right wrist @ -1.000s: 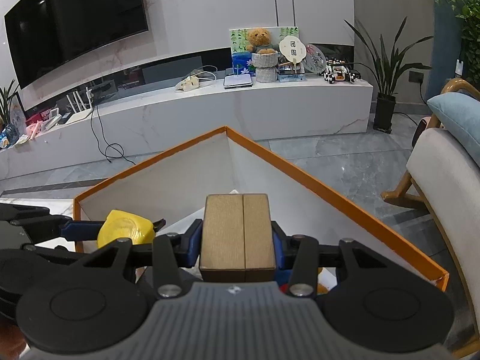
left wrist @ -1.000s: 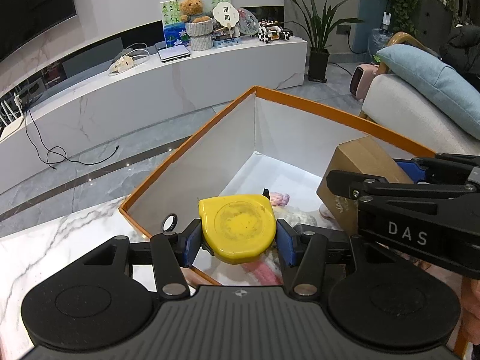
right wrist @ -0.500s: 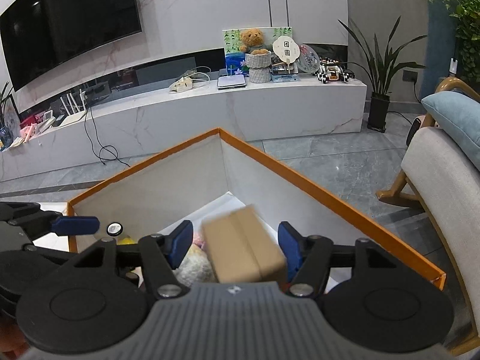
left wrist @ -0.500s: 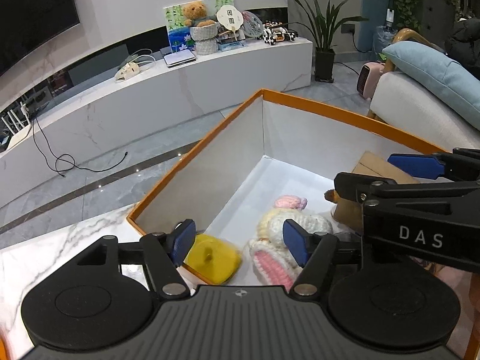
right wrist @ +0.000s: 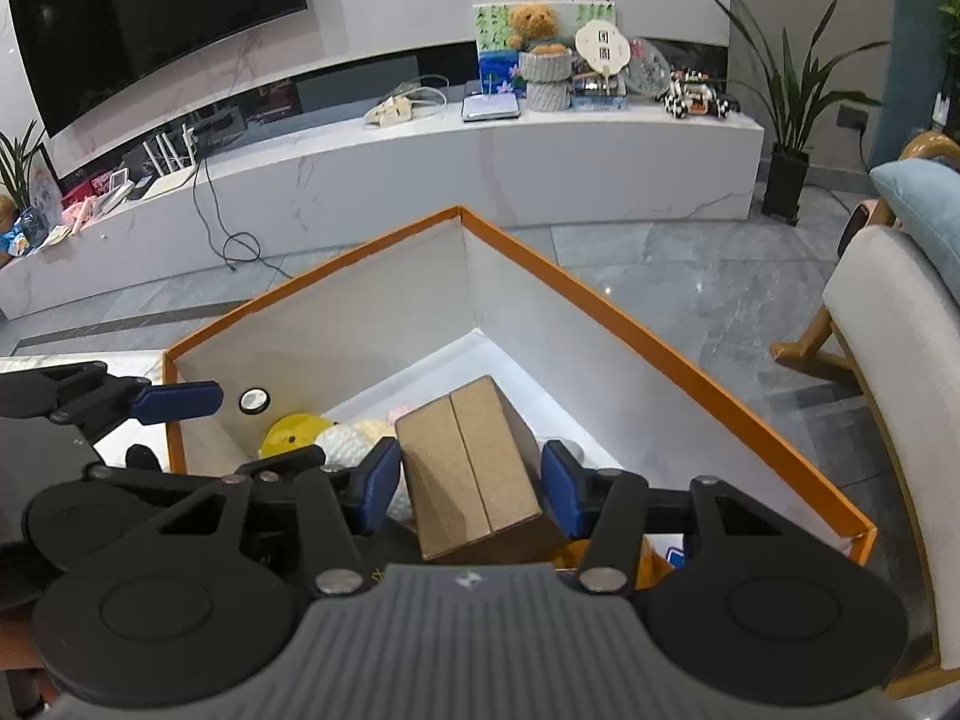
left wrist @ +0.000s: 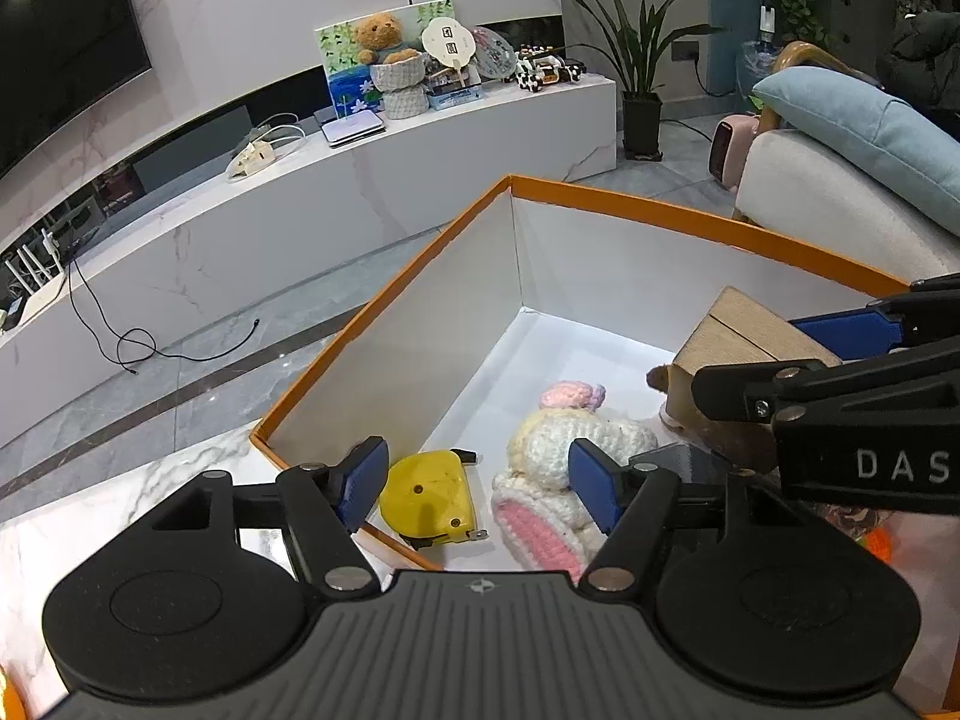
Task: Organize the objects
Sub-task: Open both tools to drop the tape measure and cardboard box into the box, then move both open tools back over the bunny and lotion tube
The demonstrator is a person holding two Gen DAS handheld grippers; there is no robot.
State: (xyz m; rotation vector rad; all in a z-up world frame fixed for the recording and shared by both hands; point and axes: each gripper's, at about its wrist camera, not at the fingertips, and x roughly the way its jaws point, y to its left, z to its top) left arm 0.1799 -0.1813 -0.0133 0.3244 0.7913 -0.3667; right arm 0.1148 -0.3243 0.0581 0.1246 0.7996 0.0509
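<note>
An orange-rimmed white box [left wrist: 600, 195] [right wrist: 660, 336] stands on the marble table. Inside lie a yellow tape measure [left wrist: 423, 498] [right wrist: 294, 429], a crocheted white-and-pink toy [left wrist: 558, 462] [right wrist: 351, 435] and a brown cardboard box [left wrist: 738, 330] [right wrist: 474, 468]. My left gripper [left wrist: 477, 480] is open and empty above the box's near left corner, over the tape measure. My right gripper [right wrist: 468, 486] is open above the cardboard box, which lies tilted between the fingers without being held.
A white TV console [right wrist: 480, 156] with a teddy bear and clutter runs along the back. A sofa with a blue cushion [left wrist: 870, 120] stands to the right. A potted plant [right wrist: 792, 114] stands at the console's end. Grey tile floor lies beyond the table.
Both grippers opened. The tape measure dropped from the left gripper into the box, and the cardboard box dropped from the right gripper into the box and now lies tilted.
</note>
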